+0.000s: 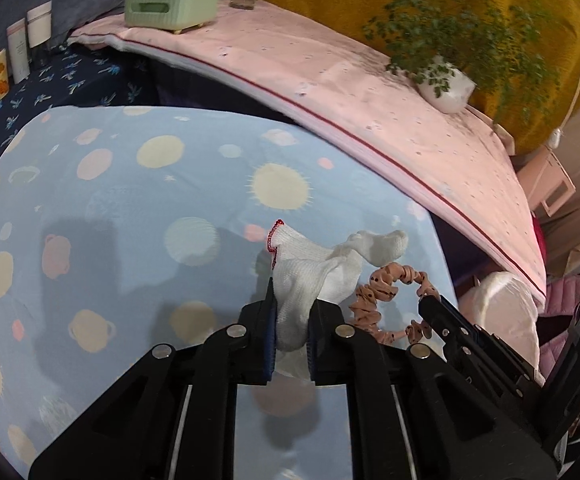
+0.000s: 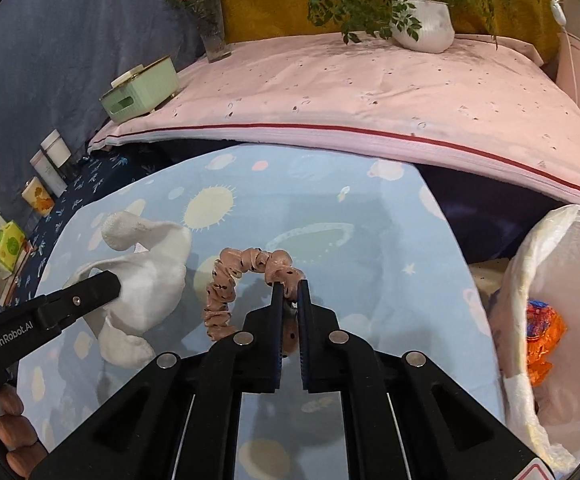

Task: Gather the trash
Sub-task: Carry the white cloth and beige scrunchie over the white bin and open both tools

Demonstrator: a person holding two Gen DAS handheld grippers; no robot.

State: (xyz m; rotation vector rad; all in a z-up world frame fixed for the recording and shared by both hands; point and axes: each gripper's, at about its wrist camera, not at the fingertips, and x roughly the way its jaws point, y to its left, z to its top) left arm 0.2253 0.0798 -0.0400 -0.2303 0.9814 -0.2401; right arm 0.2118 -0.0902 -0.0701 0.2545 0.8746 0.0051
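My left gripper (image 1: pixel 292 312) is shut on a white knit glove (image 1: pixel 314 268) with a red cuff edge and holds it above the light blue planet-print cloth (image 1: pixel 129 220). The glove also shows in the right wrist view (image 2: pixel 145 264), with the left gripper's finger on it. My right gripper (image 2: pixel 290 292) is shut on a pink dotted scrunchie (image 2: pixel 241 276), which hangs in a loop over the cloth (image 2: pixel 330 220). The scrunchie shows in the left wrist view (image 1: pixel 386 284) just right of the glove. A white lined trash bin (image 2: pixel 570 300) stands at the right, with an orange wrapper (image 2: pixel 542 336) inside.
A pink-covered raised surface (image 2: pixel 350 92) lies behind, with a green tissue box (image 2: pixel 141 92), a vase of flowers (image 2: pixel 209 20) and a white potted plant (image 2: pixel 426 24). Jars and small boxes (image 2: pixel 41 188) line the dark blue cloth at the left.
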